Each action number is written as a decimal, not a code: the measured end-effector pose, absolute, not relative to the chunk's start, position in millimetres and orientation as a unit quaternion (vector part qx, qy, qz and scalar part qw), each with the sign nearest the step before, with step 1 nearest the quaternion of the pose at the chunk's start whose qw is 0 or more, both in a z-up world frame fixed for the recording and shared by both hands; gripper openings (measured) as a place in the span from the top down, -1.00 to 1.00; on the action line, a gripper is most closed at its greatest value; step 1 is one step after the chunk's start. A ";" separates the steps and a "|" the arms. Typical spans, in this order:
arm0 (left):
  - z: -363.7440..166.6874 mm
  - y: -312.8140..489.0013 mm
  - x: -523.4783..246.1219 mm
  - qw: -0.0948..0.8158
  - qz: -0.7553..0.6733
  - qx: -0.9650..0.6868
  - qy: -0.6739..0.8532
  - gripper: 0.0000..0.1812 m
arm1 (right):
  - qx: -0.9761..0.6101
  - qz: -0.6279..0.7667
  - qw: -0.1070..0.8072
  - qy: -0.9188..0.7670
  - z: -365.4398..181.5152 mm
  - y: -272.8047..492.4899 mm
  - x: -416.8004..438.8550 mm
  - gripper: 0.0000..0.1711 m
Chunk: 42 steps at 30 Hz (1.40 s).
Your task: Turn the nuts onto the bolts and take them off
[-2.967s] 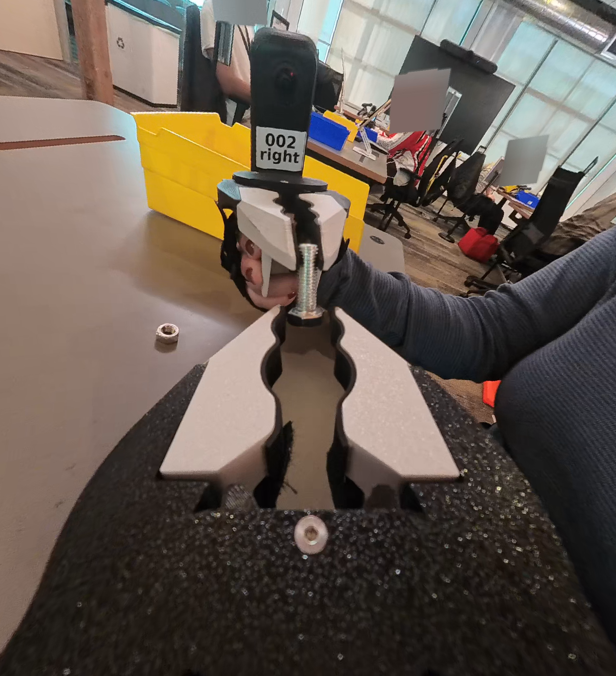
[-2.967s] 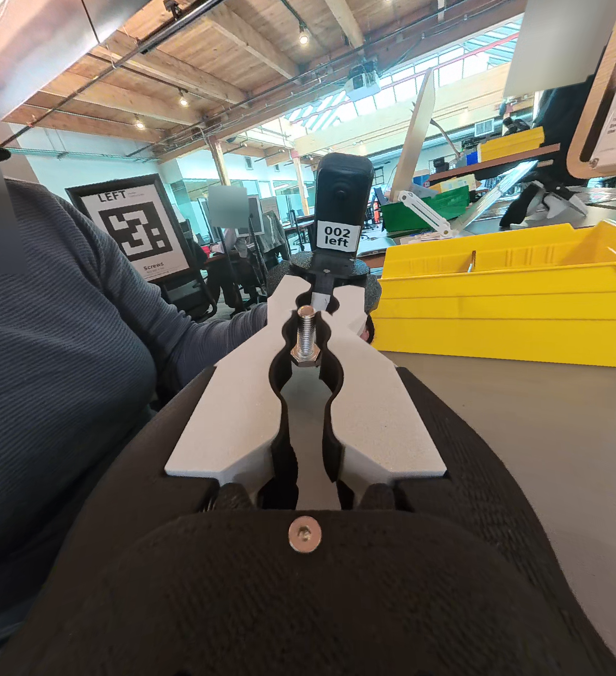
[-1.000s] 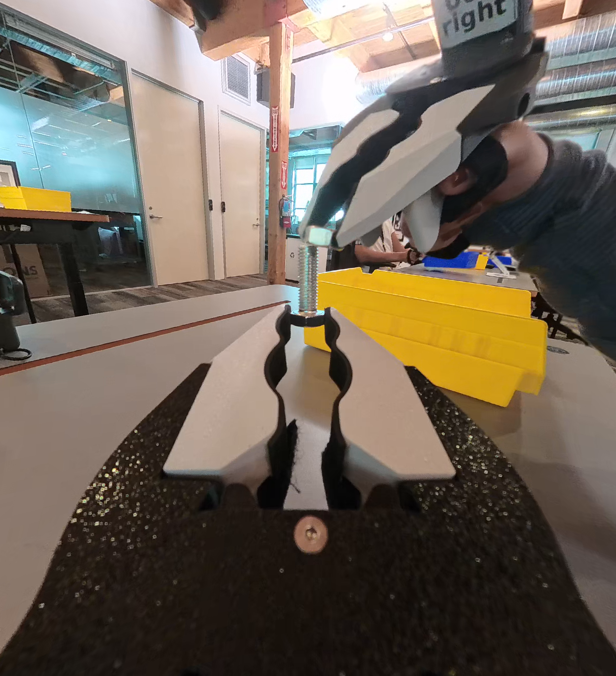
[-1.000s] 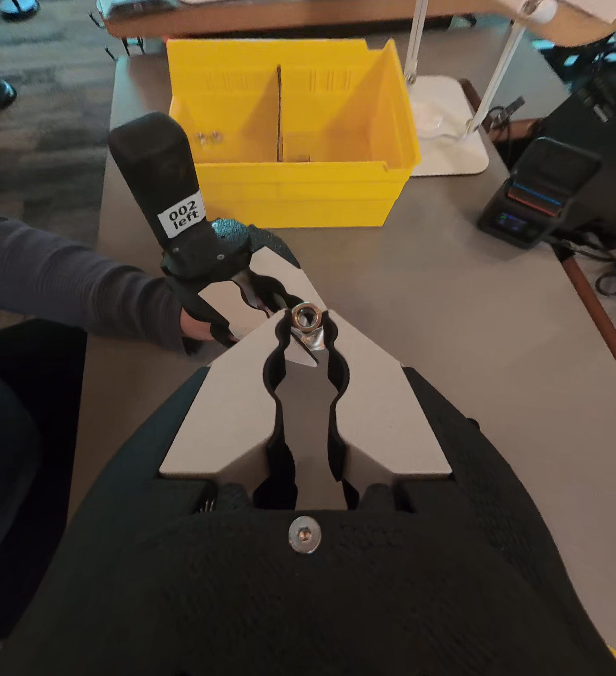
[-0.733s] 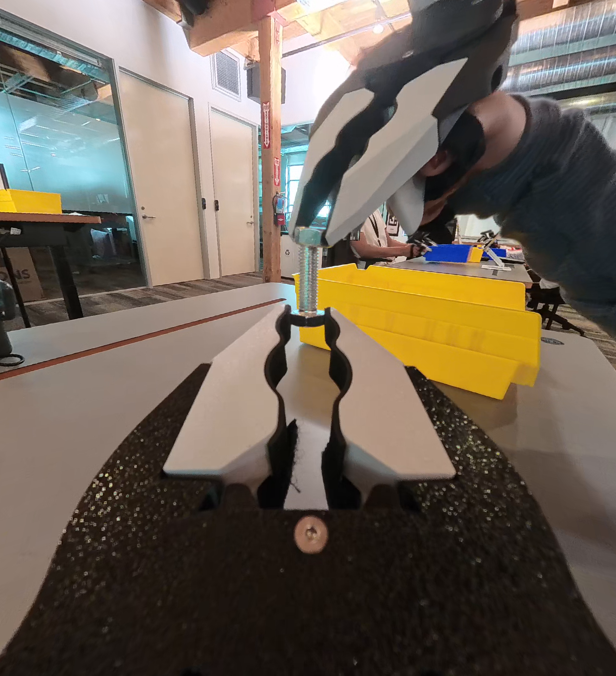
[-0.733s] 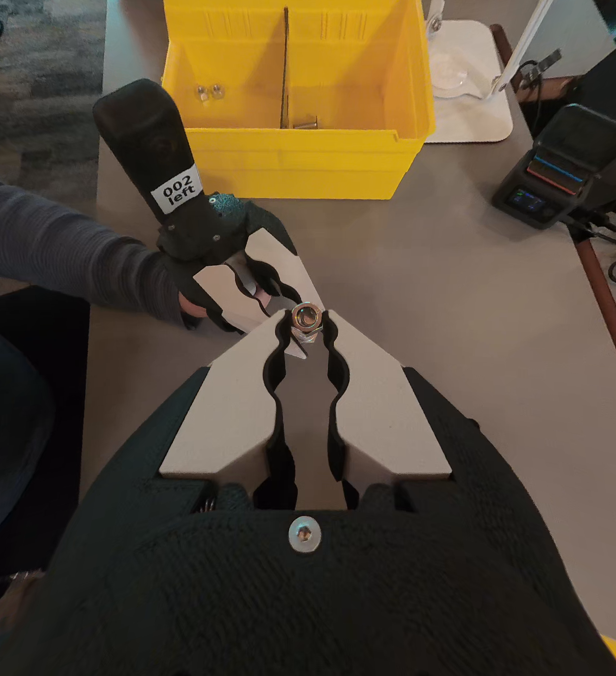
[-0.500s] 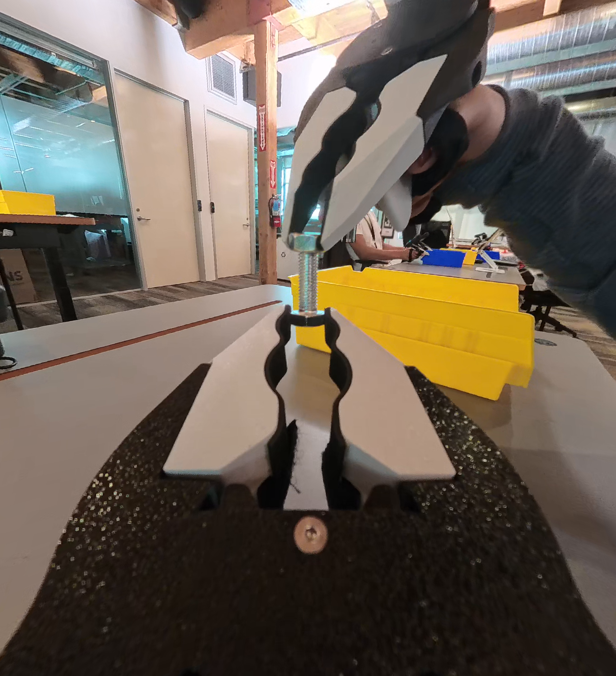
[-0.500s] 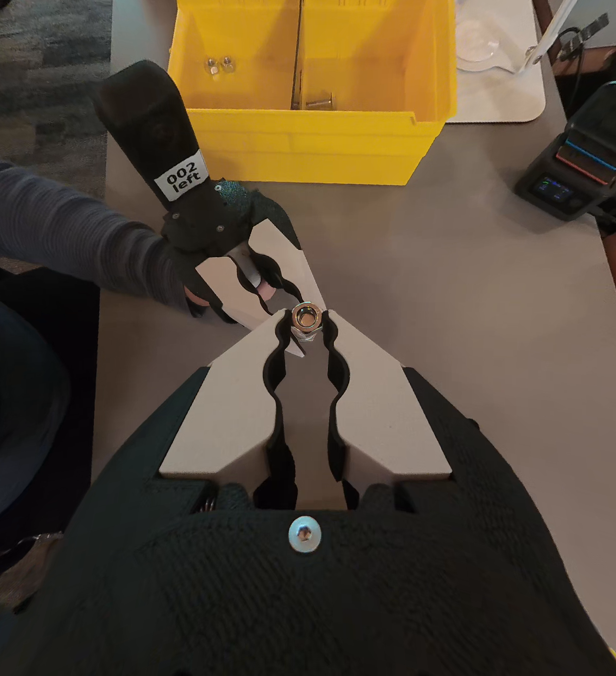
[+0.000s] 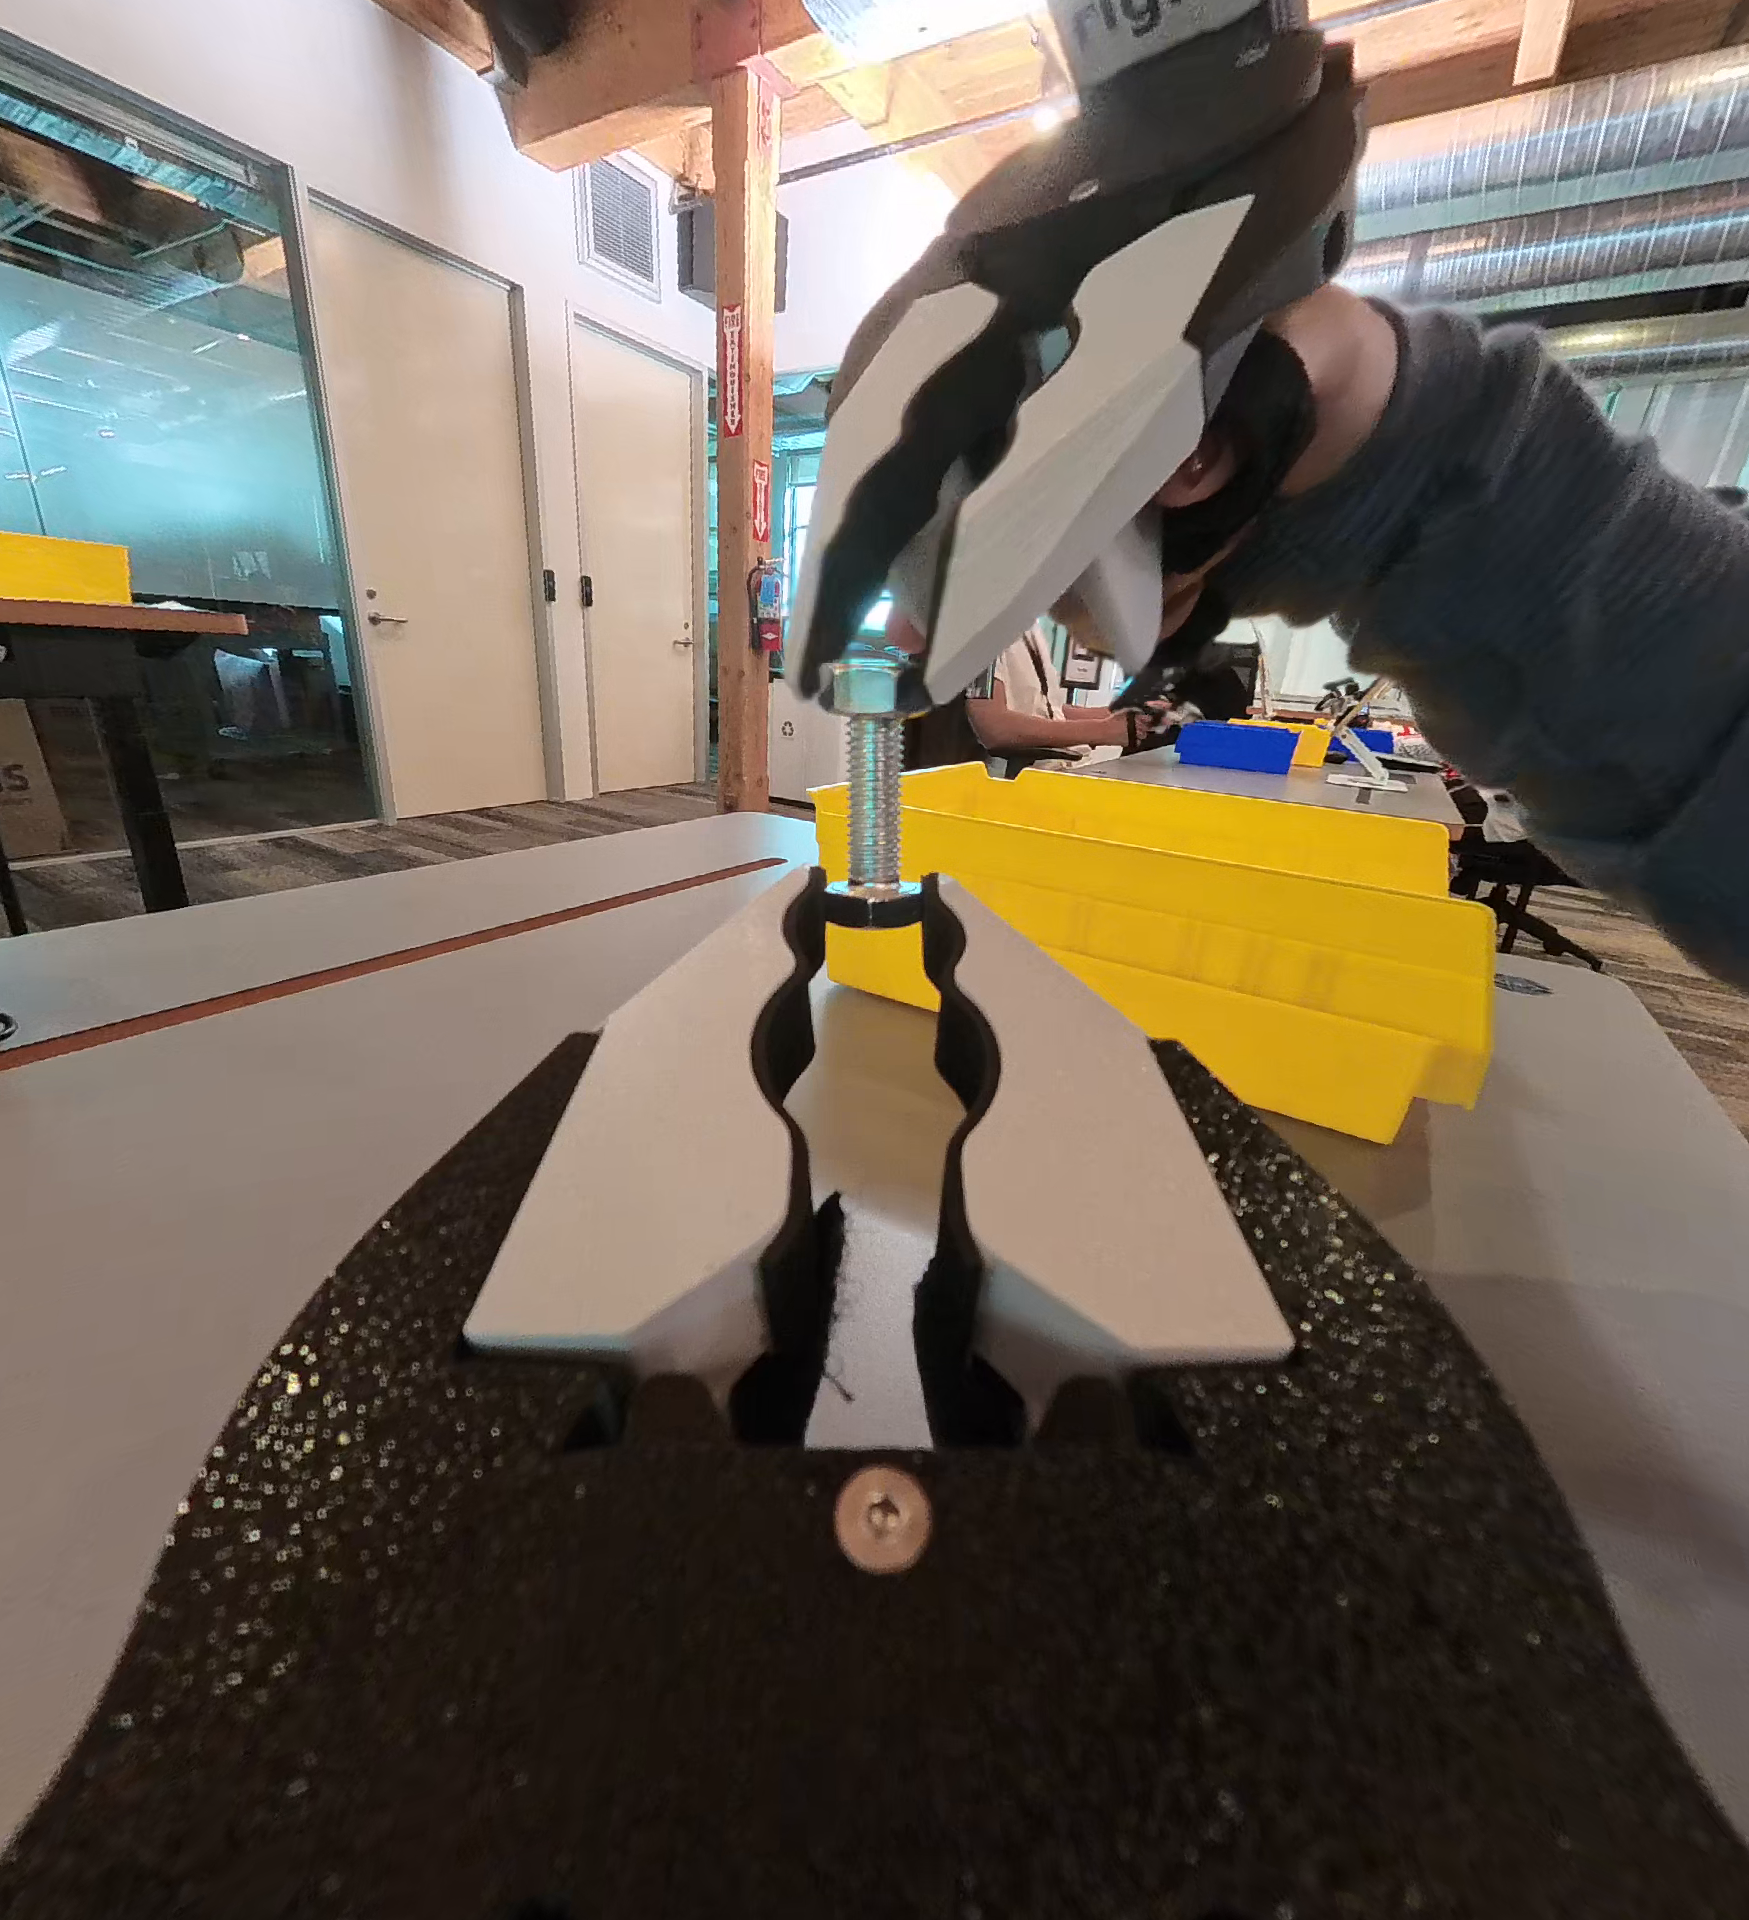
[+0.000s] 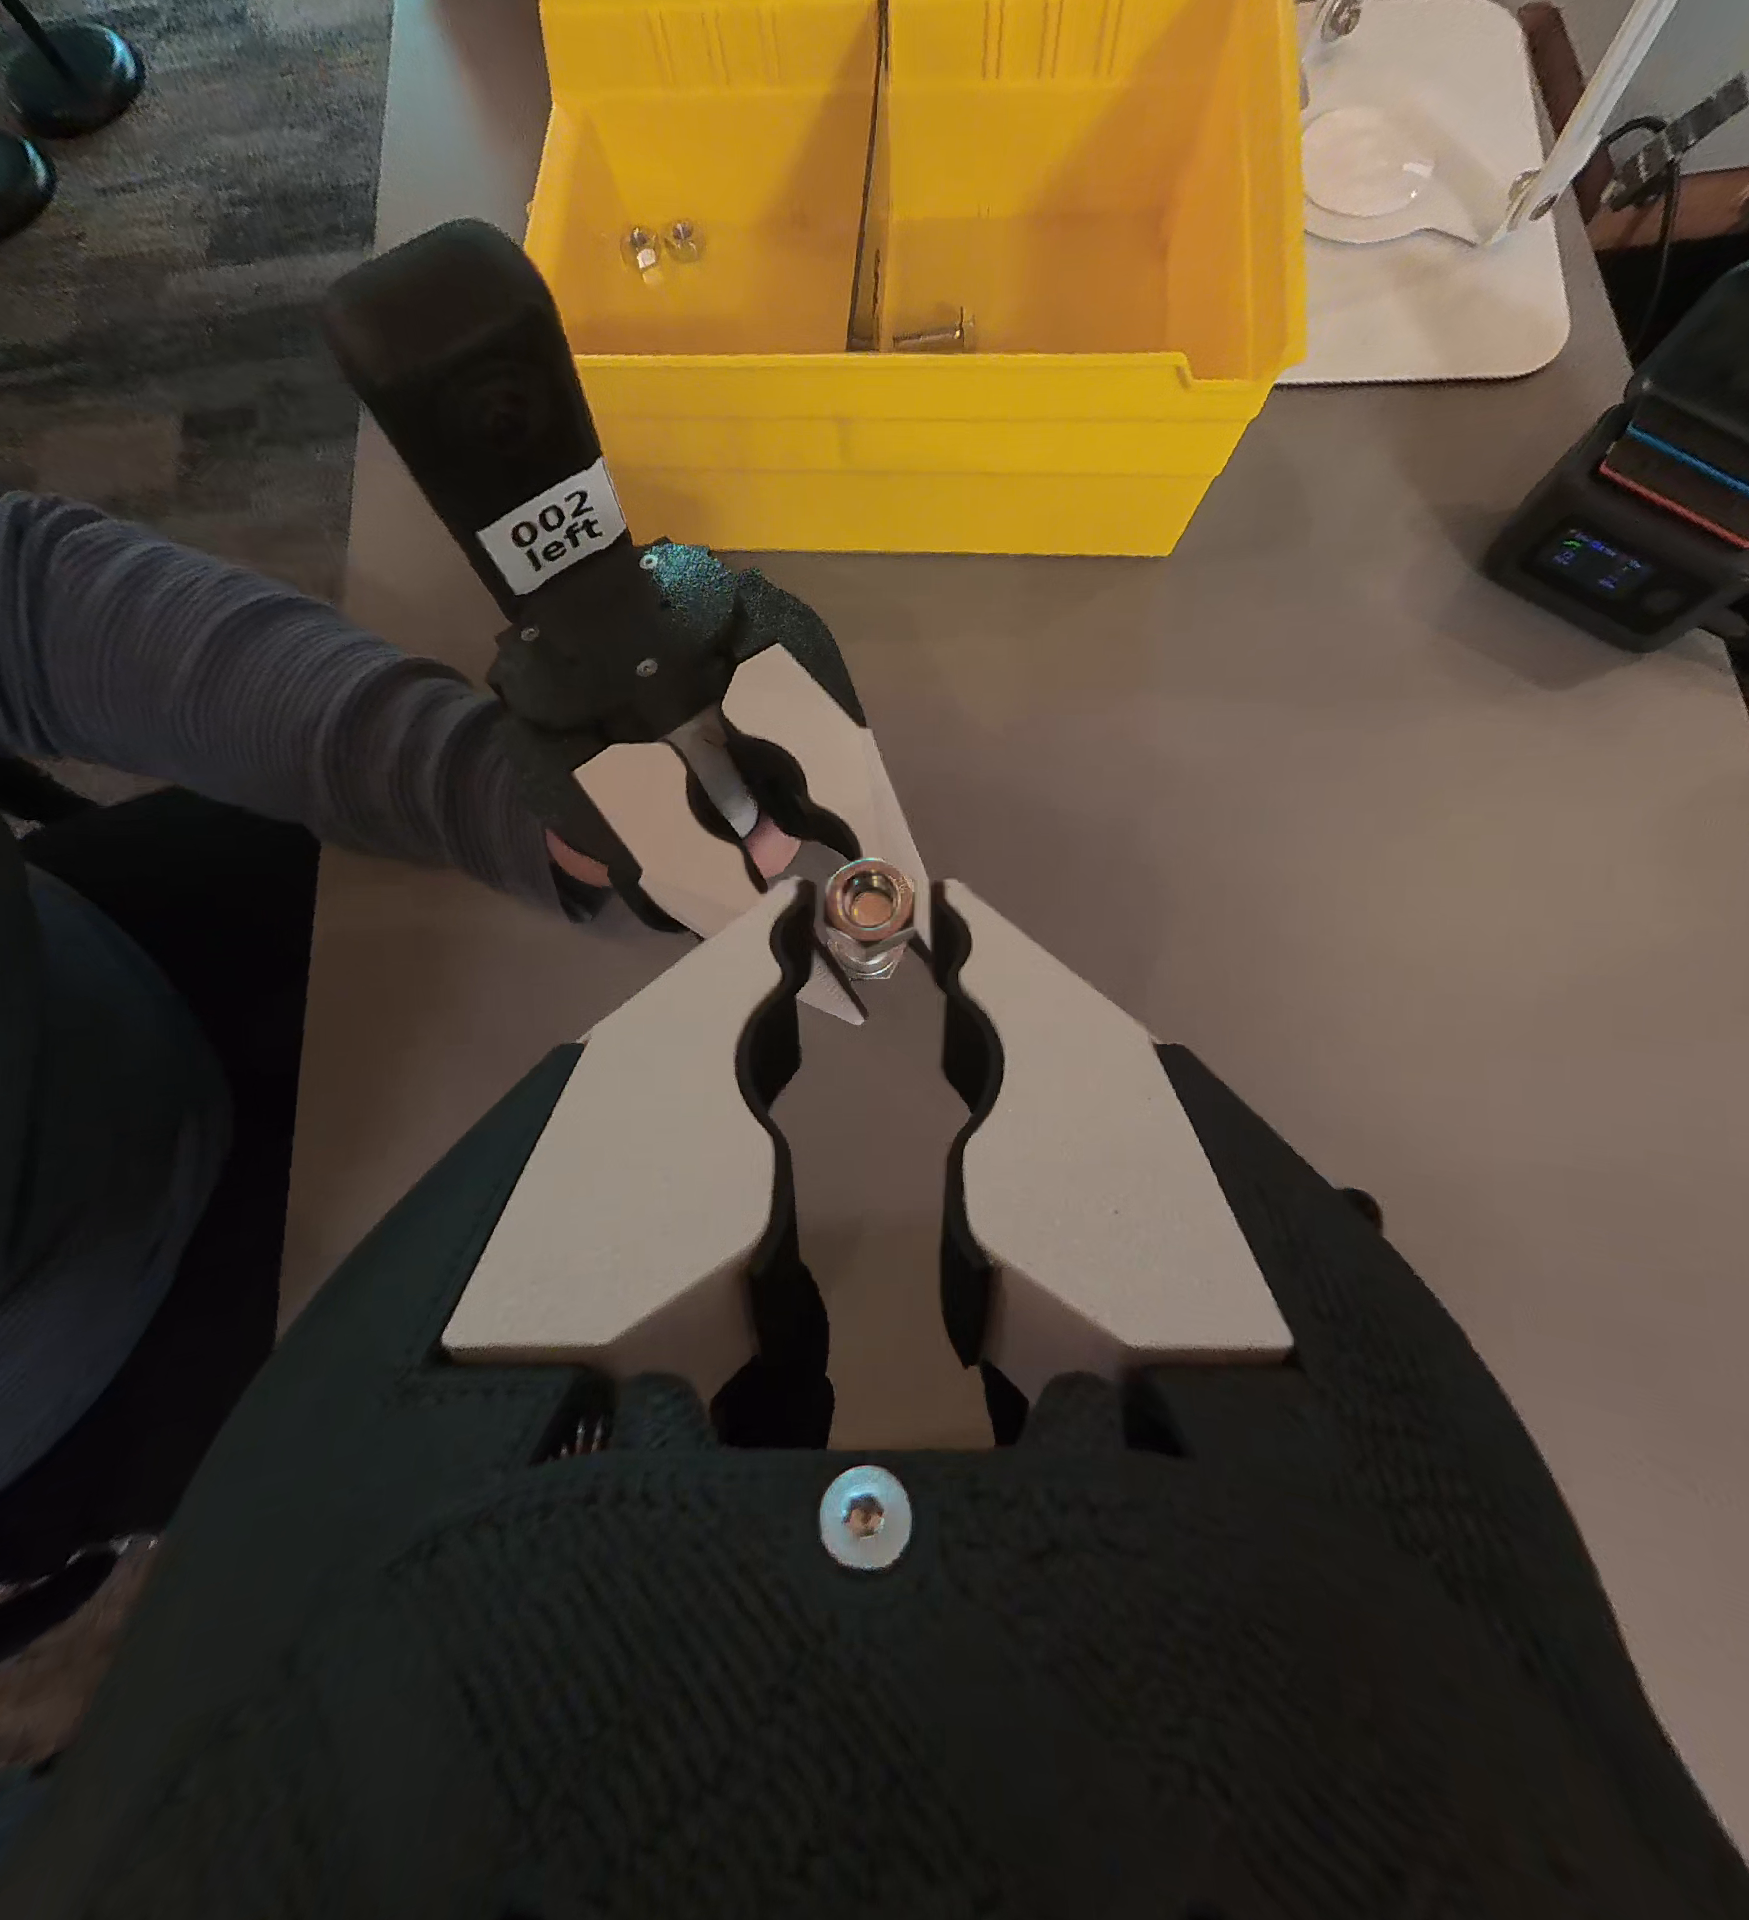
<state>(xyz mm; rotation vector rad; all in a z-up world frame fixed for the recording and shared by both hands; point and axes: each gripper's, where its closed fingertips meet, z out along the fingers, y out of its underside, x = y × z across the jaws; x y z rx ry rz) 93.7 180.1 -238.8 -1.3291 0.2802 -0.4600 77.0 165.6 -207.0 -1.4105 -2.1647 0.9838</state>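
A silver bolt stands upright on the grey table, thread up. My left gripper lies low on the table and is shut on the bolt's head. A silver nut sits on the top end of the thread. My right gripper points straight down over it, and the nut lies between its fingertips. The jaws stand slightly apart, with a thin gap beside the nut. In the left wrist view the right gripper is blurred.
A yellow bin with a divider stands just beyond the bolt. It holds two loose nuts and a bolt. A black device and a white stand base are at the right. The table edge runs along the left. The tips of both grippers are at nearly the same place.
My right gripper has twisted about the bolt's axis with the nut, then its jaws eased slightly apart. My left gripper has kept its hold on the bolt head.
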 end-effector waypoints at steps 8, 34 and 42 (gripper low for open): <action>-237.2 179.8 89.8 0.757 -0.217 -0.606 0.116 0.82 | -0.489 0.454 0.393 -0.632 -187.5 168.3 66.0 0.19; -242.0 184.8 88.5 0.746 -0.210 -0.622 0.110 0.82 | -0.440 0.538 0.447 -0.564 -208.7 128.5 64.8 -0.32; -242.2 184.5 87.6 0.746 -0.210 -0.622 0.110 0.82 | -0.447 0.539 0.449 -0.554 -209.1 134.6 68.0 -0.30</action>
